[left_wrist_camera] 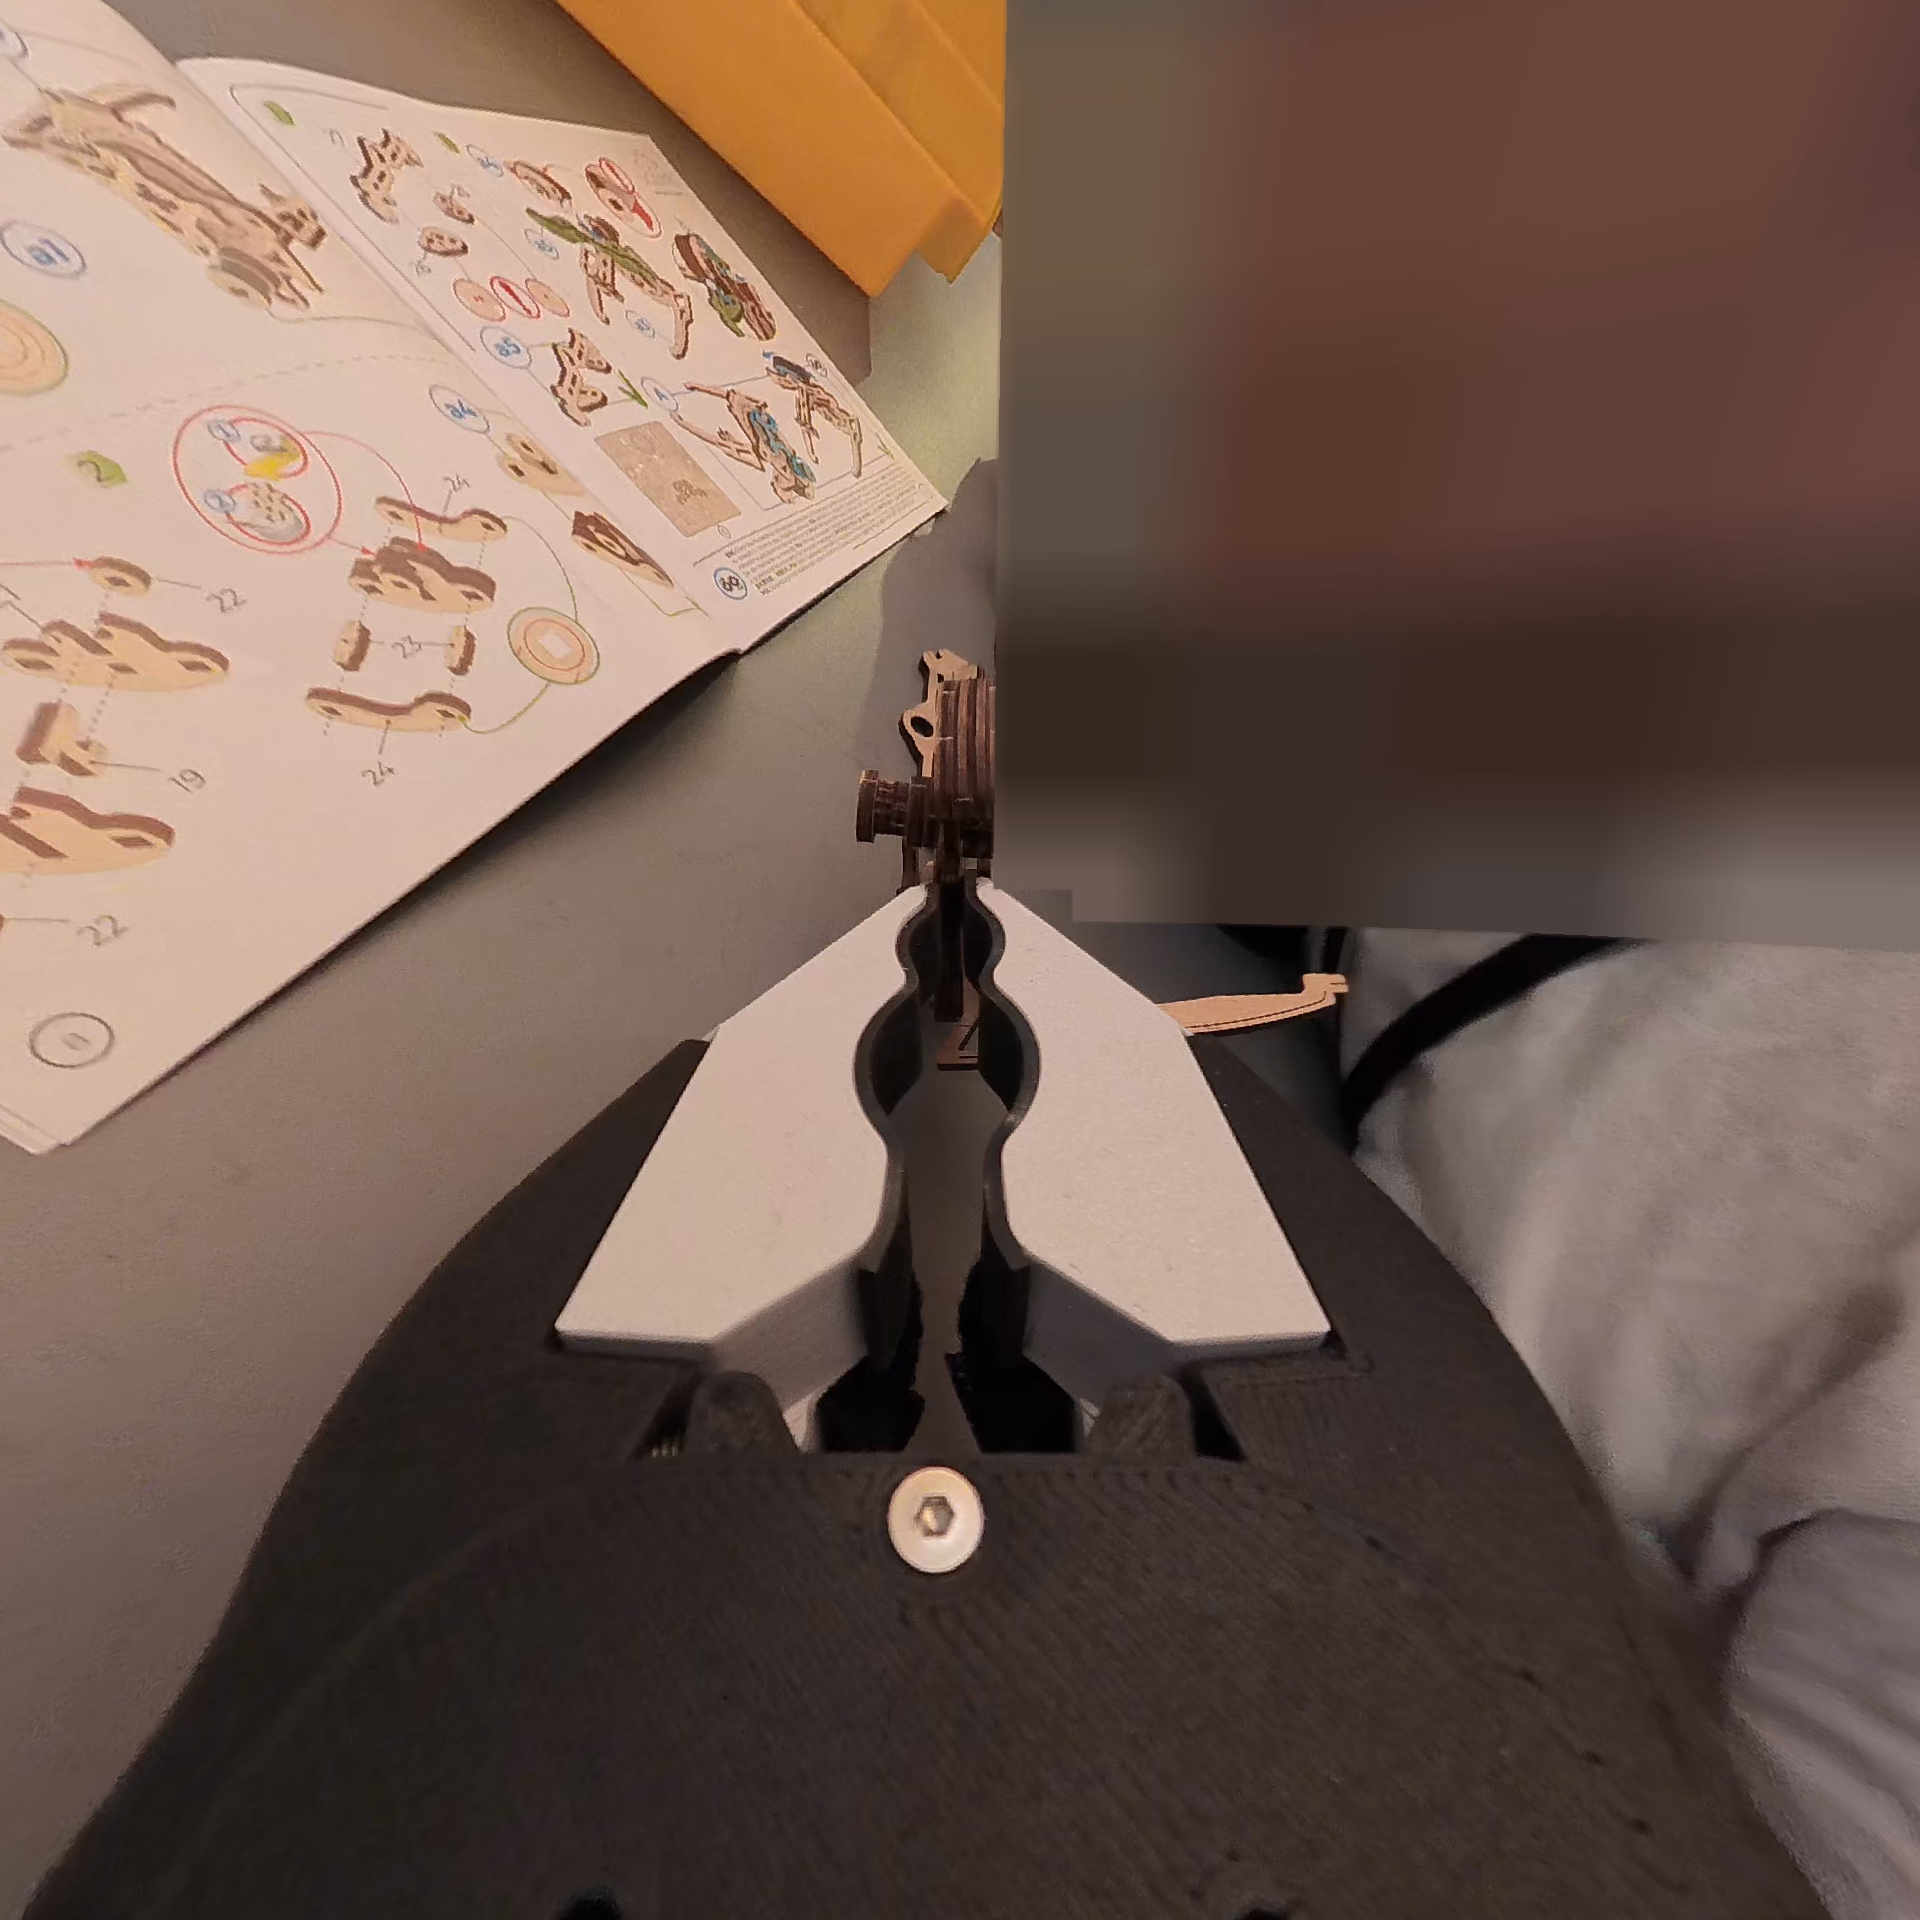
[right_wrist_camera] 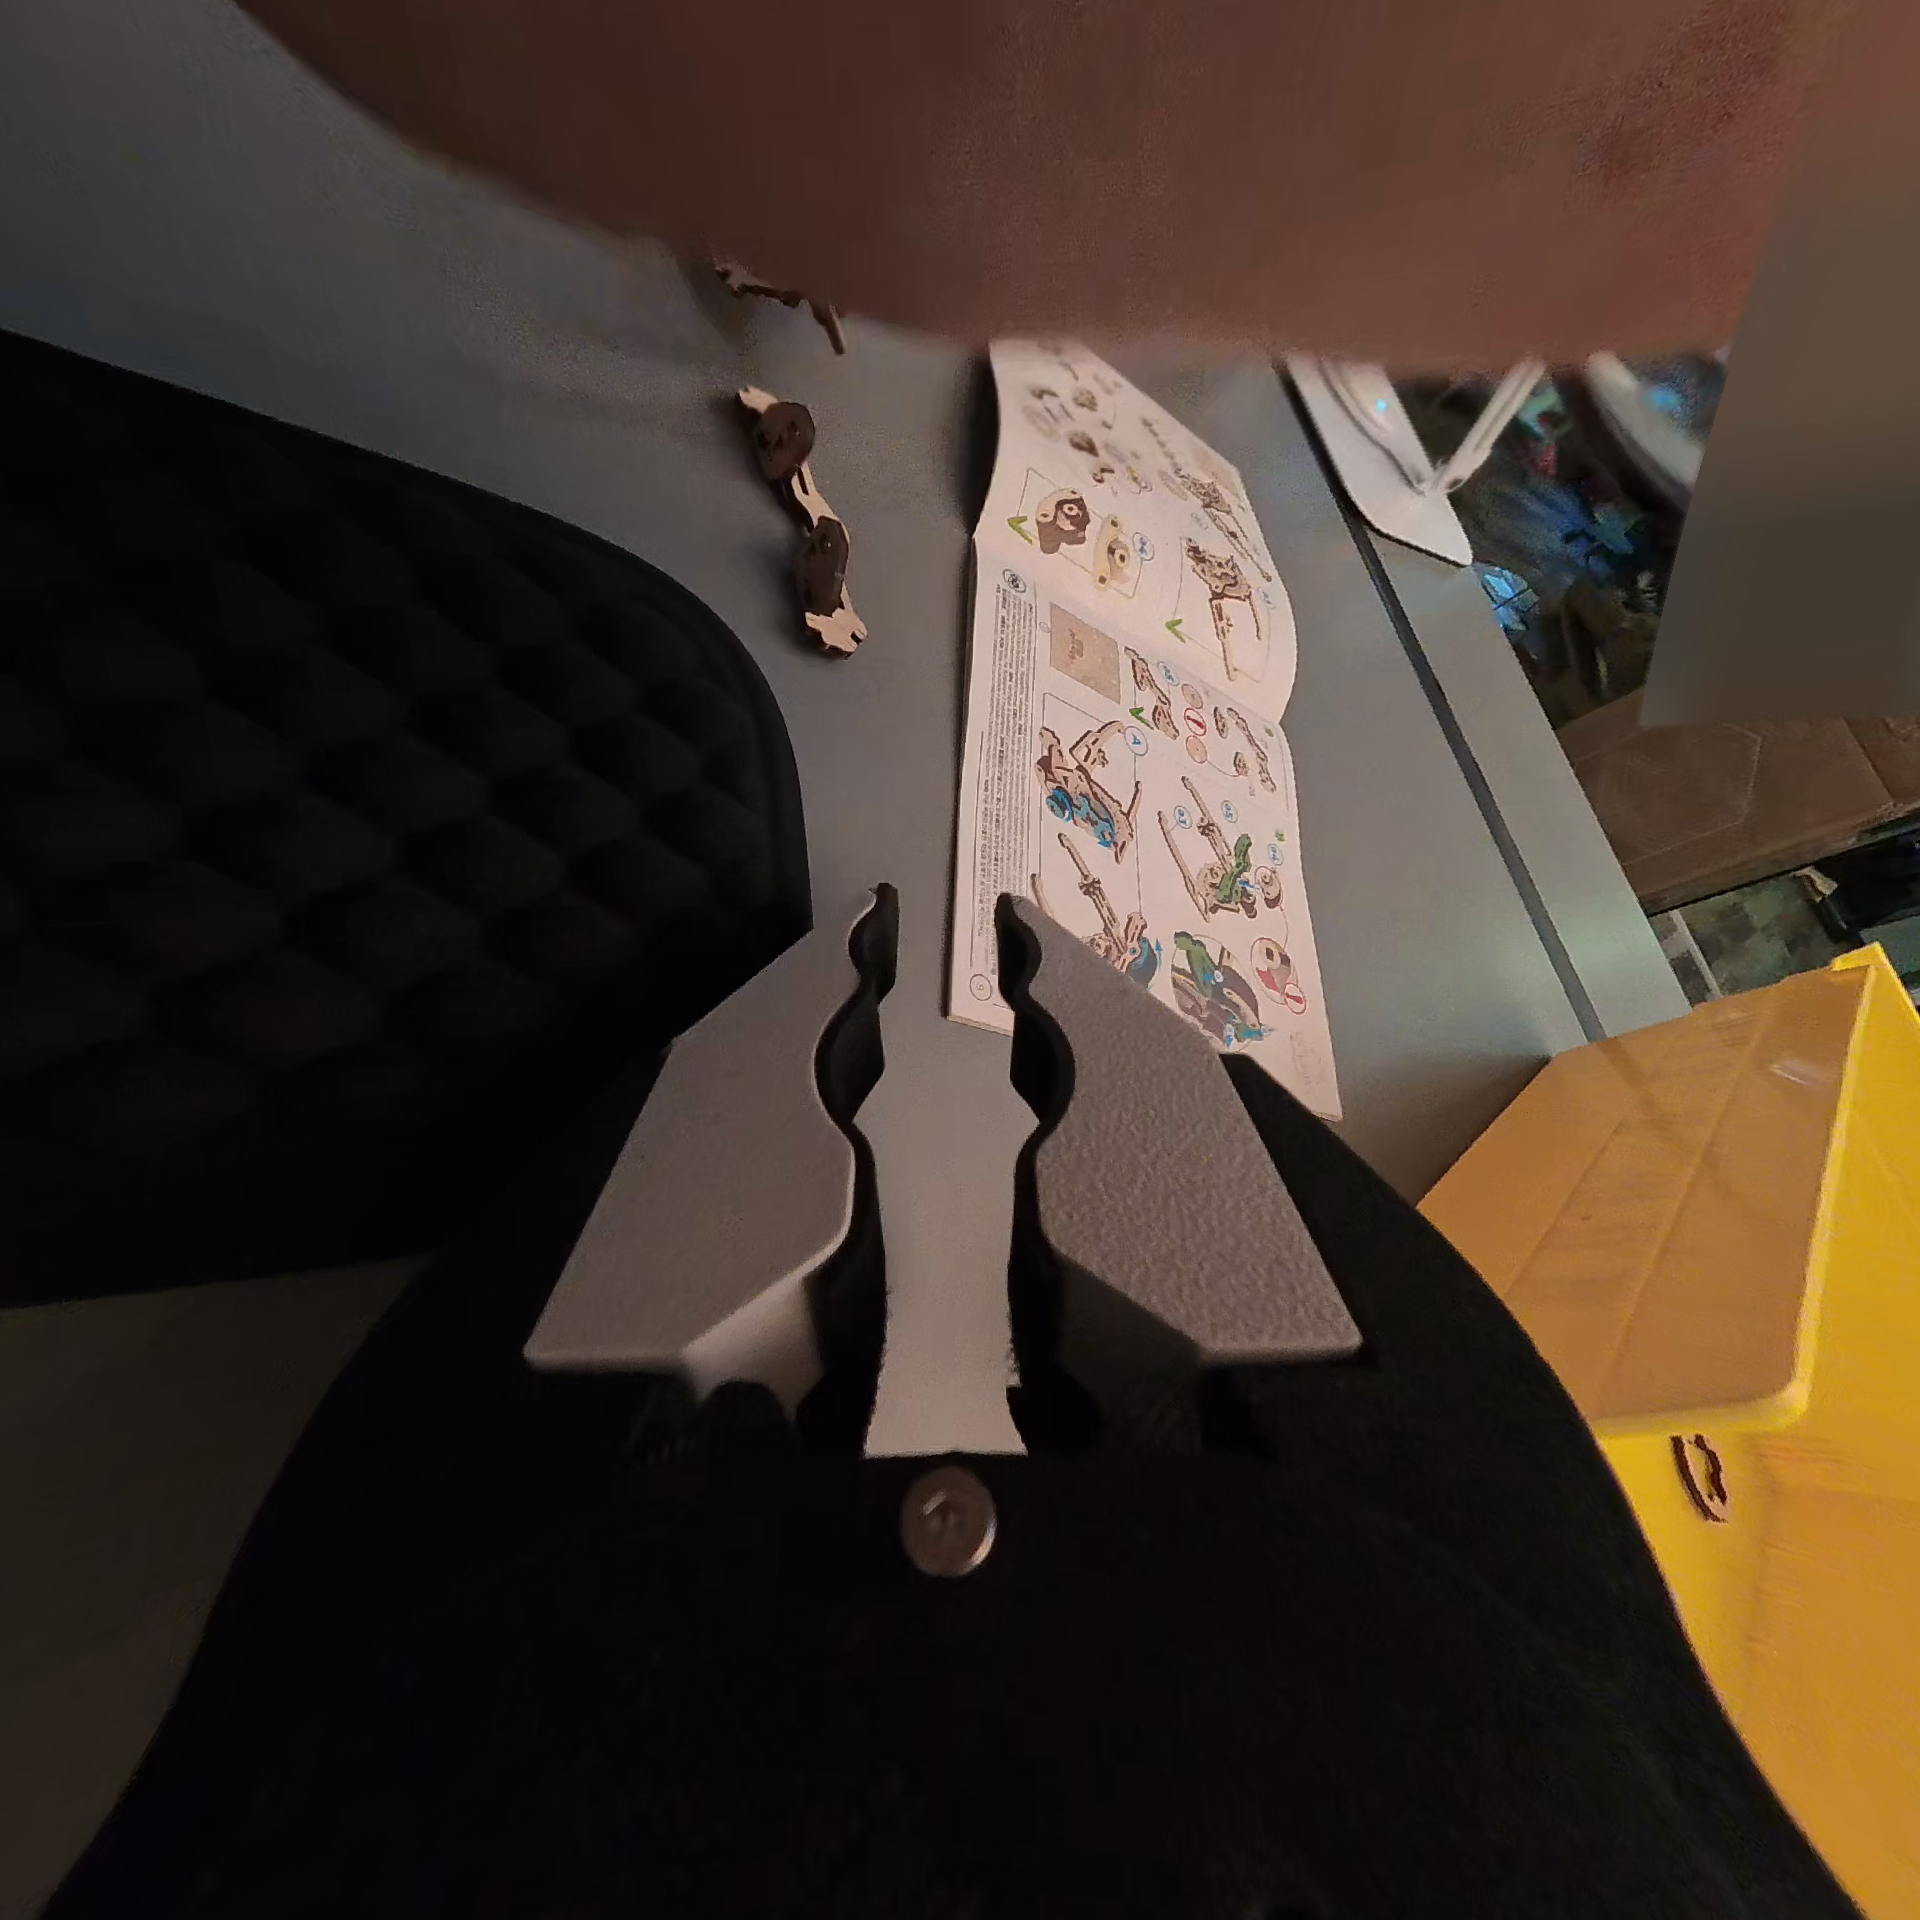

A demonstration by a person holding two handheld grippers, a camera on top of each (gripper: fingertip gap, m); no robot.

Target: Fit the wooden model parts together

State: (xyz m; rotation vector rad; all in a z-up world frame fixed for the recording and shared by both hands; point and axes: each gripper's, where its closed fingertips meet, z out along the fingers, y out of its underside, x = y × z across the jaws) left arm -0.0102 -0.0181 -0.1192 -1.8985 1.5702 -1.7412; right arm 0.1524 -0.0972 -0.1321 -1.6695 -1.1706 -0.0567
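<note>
The left gripper [left_wrist_camera: 948,894], with pale grey fingers on a black printed body, is pinched down on a small dark-brown layered wooden model assembly [left_wrist_camera: 940,790]. The assembly stands up past the fingertips, a stubby round peg jutting from its left side; its right part is lost behind a blurred patch. Just right of the fingers, a thin light wooden strip part [left_wrist_camera: 1262,1006] lies on the grey bench [left_wrist_camera: 520,1039].

An open white instruction booklet with coloured assembly diagrams [left_wrist_camera: 343,499] lies flat on the bench to the left of this gripper, and a yellow plastic bin [left_wrist_camera: 831,125] sits at the bench edge beyond it.

The right gripper [right_wrist_camera: 943,904] has its fingers parted by a clear gap with nothing between them, above bare bench [right_wrist_camera: 914,748]. Its right fingertip sits over the near corner of the same booklet [right_wrist_camera: 1132,748]. Ahead and left of the fingertips, a dark-and-light wooden linked part with two round lobes [right_wrist_camera: 805,530] lies on the bench, well apart from the gripper. Another small wooden piece [right_wrist_camera: 779,296] lies farther off, partly under the blur. A black quilted pad [right_wrist_camera: 364,779] fills the left side, and the yellow bin [right_wrist_camera: 1714,1247] stands at the right.
</note>
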